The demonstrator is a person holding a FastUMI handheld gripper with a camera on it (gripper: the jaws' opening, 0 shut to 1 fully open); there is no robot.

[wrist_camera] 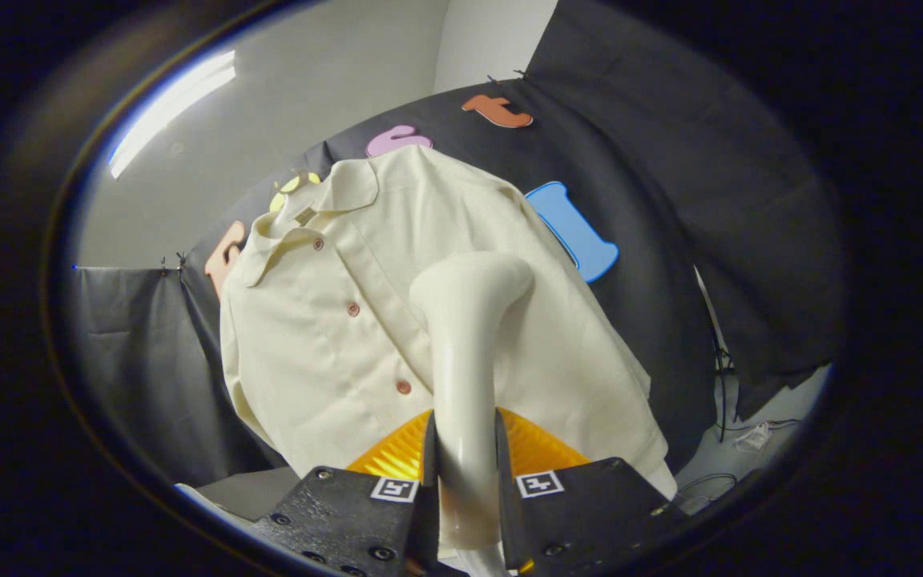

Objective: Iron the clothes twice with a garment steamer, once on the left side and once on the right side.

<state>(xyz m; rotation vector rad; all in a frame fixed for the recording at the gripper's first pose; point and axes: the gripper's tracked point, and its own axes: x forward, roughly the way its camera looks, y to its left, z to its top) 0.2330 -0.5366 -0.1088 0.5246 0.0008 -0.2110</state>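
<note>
While our gripper [465,469] clamps the steamer [465,336], we press its head flat against the shirt [325,336] and stroke slowly.

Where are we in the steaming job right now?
Done: the garment steamer is picked up, clamped between the gripper fingers. In hand: its head is up against the hanging shirt, beside the button placket on one front panel. Left: I can't tell from this view whether either pass is finished.
</note>
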